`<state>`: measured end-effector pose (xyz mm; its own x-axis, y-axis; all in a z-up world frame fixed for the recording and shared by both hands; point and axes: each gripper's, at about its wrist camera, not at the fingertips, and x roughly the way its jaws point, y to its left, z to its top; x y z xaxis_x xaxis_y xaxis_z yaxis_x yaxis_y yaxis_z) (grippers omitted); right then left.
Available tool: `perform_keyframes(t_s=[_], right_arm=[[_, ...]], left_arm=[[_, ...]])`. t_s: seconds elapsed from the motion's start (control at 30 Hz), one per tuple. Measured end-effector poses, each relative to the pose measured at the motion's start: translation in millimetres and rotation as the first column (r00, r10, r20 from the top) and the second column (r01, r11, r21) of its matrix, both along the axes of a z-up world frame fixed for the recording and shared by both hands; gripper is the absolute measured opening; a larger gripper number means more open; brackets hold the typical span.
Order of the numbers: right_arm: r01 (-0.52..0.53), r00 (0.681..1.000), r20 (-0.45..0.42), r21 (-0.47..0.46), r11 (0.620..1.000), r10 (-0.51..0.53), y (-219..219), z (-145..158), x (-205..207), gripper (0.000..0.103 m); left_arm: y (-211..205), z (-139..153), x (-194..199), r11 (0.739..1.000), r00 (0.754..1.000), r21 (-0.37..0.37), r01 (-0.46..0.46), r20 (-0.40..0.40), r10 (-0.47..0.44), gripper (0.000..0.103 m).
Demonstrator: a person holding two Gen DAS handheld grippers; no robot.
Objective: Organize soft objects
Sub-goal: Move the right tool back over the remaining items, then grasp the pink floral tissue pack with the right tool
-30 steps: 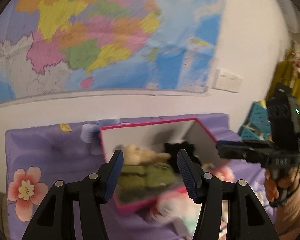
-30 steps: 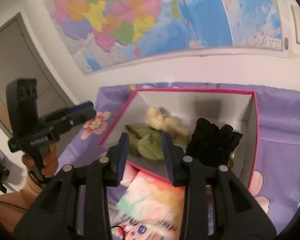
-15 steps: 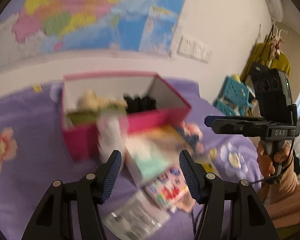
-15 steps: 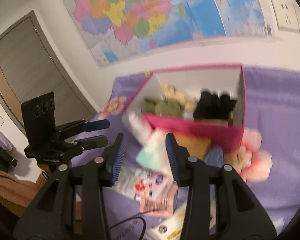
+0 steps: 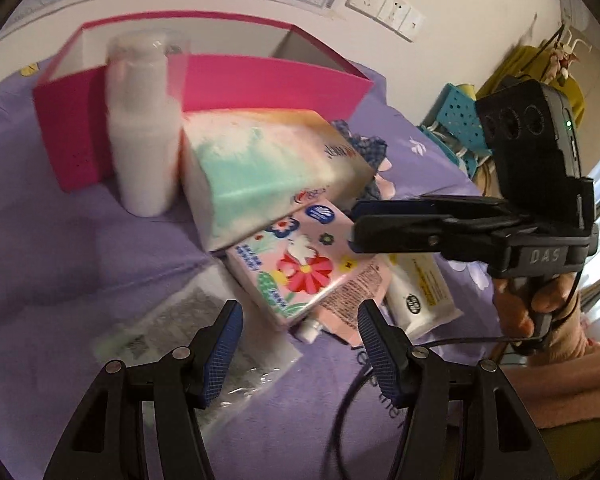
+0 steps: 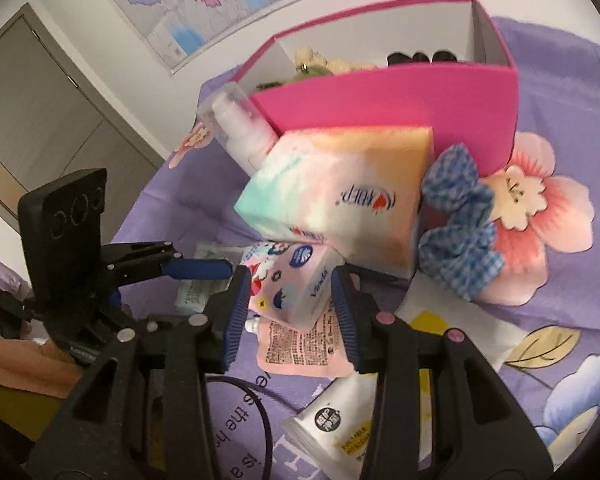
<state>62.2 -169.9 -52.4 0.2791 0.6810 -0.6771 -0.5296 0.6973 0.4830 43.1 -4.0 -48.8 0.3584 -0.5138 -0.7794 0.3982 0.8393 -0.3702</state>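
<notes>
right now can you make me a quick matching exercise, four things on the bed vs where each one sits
Things:
1. white pump bottle
2. pastel tissue pack
3. blue gingham scrunchie
4. white tube

Places:
A. lying nearest the camera, below the pink pouch
B. resting on top of the floral tissue pack
C. standing against the pink box's front wall
D. beside the printed pink flower on the sheet

Pairs: 1-C, 2-B, 3-D, 4-A

Lighting: even, warm indoor light; daylight glare at right edge of left wrist view; soft shadow beside white bottle (image 5: 142, 128); motion blur on bottle and pink box (image 5: 260, 80); fisheye bending, dark vignetted corners.
</notes>
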Motion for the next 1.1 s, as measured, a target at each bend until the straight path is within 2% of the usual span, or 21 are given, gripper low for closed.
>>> perform_keyframes(t_s=[0.2, 0.27, 0.47, 0.83, 1.1], right_arm=[[0.011, 1.000, -0.016, 0.006, 1.000, -0.011, 0, -8, 1, 0.044], [0.010, 1.000, -0.013, 0.001, 1.000, -0.010, 1, -10, 0, 0.039], [0.007, 1.000, -0.002, -0.010, 1.000, -0.007, -1, -8, -4, 0.038], [0.017, 0.996, 0.092, 0.015, 1.000, -0.018, -19, 29, -20, 0.038], [0.051, 0.981, 0.187, 0.040, 0.998, -0.057, -30, 62, -11, 0.038]], left_arm=[[0, -2, 6, 1.000, 1.000, -0.024, -0.006, -0.009, 0.006, 0.051], [-3, -2, 9, 1.000, 1.000, -0.027, -0.008, -0.009, 0.008, 0.049], [-10, 1, 9, 1.000, 1.000, -0.028, -0.007, 0.006, 0.008, 0.049], [-18, 39, -1, 0.998, 0.993, -0.051, 0.042, 0.113, -0.036, 0.049], [-23, 75, 22, 0.997, 0.976, -0.055, 0.046, 0.217, -0.033, 0.049]])
